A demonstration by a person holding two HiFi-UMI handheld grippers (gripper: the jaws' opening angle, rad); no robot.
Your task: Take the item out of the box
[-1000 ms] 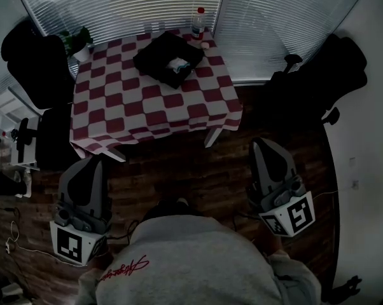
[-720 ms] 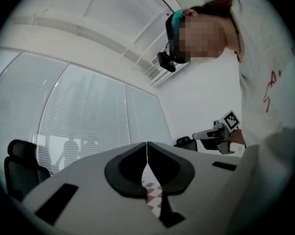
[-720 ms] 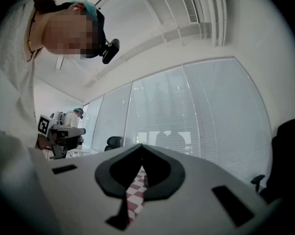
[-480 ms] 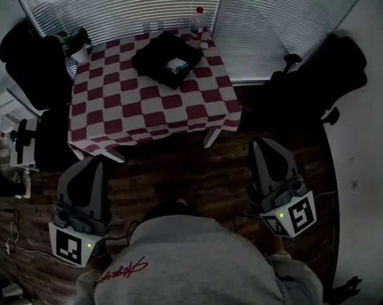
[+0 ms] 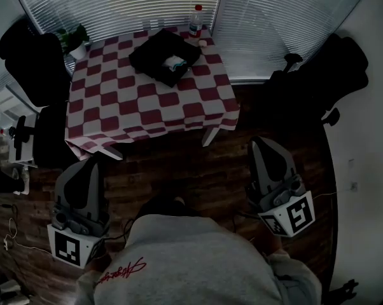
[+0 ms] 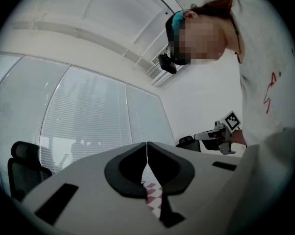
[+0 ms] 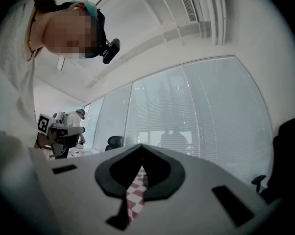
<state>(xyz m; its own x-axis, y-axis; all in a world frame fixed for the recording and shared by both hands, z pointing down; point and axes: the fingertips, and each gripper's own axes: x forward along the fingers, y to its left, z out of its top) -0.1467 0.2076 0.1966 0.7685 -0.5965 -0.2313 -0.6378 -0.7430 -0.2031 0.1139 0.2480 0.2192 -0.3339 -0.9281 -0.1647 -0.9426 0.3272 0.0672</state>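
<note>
Little has moved since the earlier frames: the box (image 5: pixel 154 51) and the checked bench (image 5: pixel 147 110) sit slightly higher and further left in the head view, and both claws remain low in the frame.

Item (image 5: pixel 174 62): a pale object with a teal patch, lying inside the open dark box at upper centre of the frame. Too small to identify. Judged light and possibly soft-wrapped, so it may deform under pressure. Recommended hold is across its exposed upper edge, clear of the box wall.

Box: rests at the far end of the bench, with a bottle (image 5: pixel 196 21) just beyond it and a potted plant (image 5: pixel 75 40) at the bench's upper-left corner.

Left claw (image 5: pixel 92 163): pressed together, nothing between the jaws, well short of the bench. Right claw (image 5: pixel 259 144): likewise pressed together and empty. Extraction not yet begun.
</note>
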